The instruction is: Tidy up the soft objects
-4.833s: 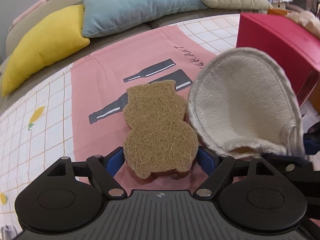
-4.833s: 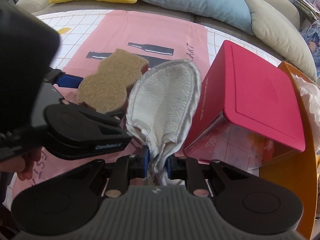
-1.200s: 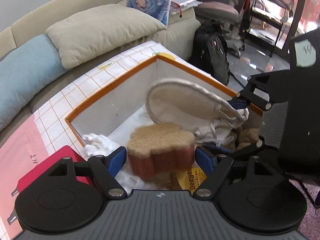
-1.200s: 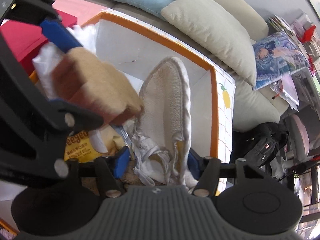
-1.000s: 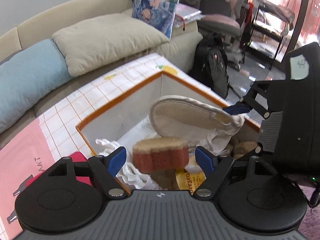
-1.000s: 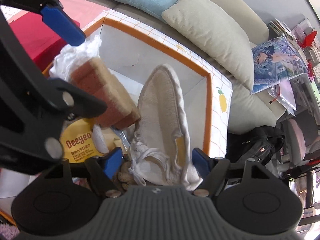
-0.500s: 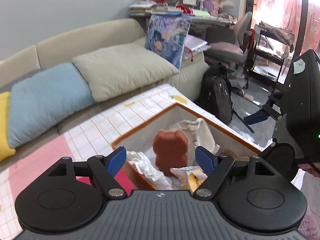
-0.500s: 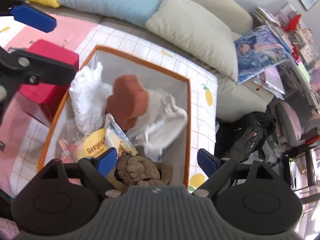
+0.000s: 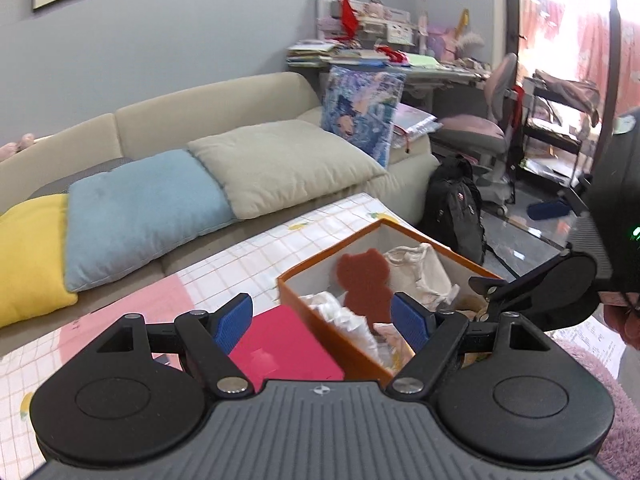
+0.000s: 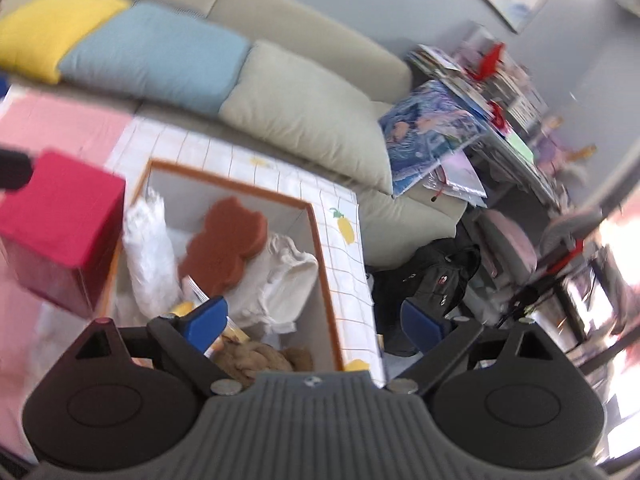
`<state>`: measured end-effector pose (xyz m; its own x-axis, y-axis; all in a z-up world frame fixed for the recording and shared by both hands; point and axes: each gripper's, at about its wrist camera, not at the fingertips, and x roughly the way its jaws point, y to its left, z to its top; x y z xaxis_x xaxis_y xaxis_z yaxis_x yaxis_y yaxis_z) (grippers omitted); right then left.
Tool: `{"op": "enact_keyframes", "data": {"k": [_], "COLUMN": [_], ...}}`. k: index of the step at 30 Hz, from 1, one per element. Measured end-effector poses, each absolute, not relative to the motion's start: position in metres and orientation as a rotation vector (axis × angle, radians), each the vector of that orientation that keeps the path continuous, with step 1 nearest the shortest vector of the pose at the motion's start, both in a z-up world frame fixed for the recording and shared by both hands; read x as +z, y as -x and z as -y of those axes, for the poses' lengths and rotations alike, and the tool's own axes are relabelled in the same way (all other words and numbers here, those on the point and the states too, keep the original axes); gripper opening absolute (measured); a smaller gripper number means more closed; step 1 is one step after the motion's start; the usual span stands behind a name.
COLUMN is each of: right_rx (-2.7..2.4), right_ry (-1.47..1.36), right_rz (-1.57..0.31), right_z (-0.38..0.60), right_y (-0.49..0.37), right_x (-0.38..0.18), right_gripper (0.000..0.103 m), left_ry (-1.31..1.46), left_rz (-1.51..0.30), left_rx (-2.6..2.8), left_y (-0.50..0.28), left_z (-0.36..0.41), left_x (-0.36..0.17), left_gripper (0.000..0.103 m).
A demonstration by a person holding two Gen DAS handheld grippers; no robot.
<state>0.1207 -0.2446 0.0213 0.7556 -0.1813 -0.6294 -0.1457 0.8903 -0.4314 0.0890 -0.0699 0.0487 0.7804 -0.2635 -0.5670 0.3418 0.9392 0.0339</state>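
Orange-rimmed bin now holds both items, released a second ago: white mitt and bear-shaped sponge rest inside, this step apparently done. Left gripper gapes empty; right gripper is opening, nothing between. Red box adjoins the bin.

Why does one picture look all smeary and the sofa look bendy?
The right wrist view is smeared by motion blur: the bear-shaped brown sponge and red box have soft edges, and the right side glares white by the window. The left wrist view is sharper; its orange-rimmed storage bin looks crisp. Both fisheye views curve the beige sofa and darken the corners.
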Motion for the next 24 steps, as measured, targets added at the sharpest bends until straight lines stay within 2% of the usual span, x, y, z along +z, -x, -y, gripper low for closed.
{"op": "enact_keyframes", "data": {"k": [13, 24], "right_rx": [0.053, 0.045], "right_ry": [0.105, 0.103], "right_rz": [-0.677, -0.73], "right_z": [0.219, 0.207], "right_y": [-0.075, -0.044], "right_x": [0.025, -0.006], "right_gripper": [0.092, 0.092], "left_ry": [-0.039, 0.026], "left_rz": [-0.581, -0.648], "left_rx": [-0.206, -0.163], "left_y": [-0.065, -0.051], "left_z": [0.035, 0.032], "left_x": [0.04, 0.012], "left_gripper": [0.089, 0.086]}}
